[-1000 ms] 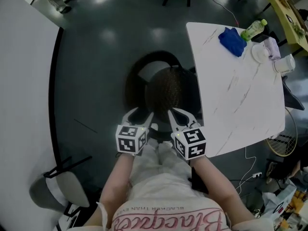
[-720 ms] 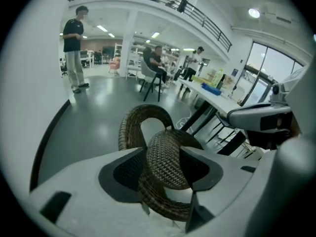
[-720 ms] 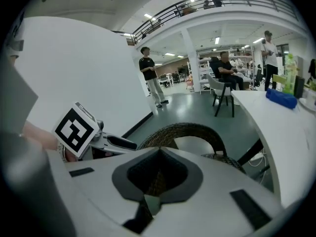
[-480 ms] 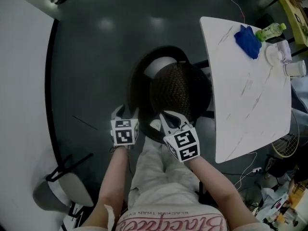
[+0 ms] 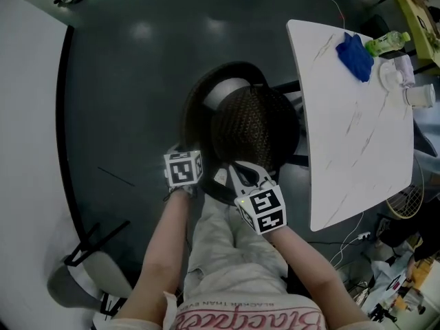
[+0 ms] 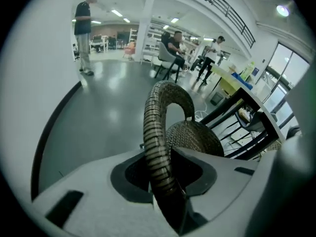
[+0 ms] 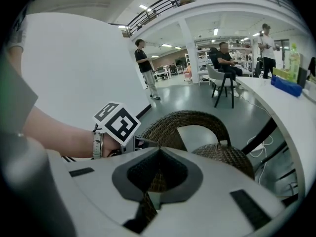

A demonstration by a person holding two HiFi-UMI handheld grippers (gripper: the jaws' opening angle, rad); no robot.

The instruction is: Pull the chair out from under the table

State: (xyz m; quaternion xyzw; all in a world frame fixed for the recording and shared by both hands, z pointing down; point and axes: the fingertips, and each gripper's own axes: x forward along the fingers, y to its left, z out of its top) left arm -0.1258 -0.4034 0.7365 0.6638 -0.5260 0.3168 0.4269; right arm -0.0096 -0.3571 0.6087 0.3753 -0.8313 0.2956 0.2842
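A dark woven chair [image 5: 253, 126] stands with its seat partly under the white marble table [image 5: 357, 143]. Its curved back rim [image 5: 196, 112] faces me. My left gripper [image 5: 181, 172] is low on the rim's left side. In the left gripper view the woven rim [image 6: 156, 127] runs between the closing jaws of that gripper [image 6: 165, 154], which touch it on both sides. My right gripper [image 5: 238, 175] sits on the rim's near part. In the right gripper view the jaws of that gripper [image 7: 158, 156] stand together, with woven rim [image 7: 183, 119] filling the notch between them.
On the table's far end lie a blue cloth [image 5: 355, 57], a green bottle [image 5: 385, 45] and a cup [image 5: 421, 96]. A second chair [image 5: 86, 277] stands at the lower left by the white wall [image 5: 27, 129]. Black table legs [image 6: 237, 117] rise beyond the seat.
Both grippers have come down onto the chair's back rim. The left one moved out to the left and its jaws narrowed around the rim. The right one's spread fingers drew together.
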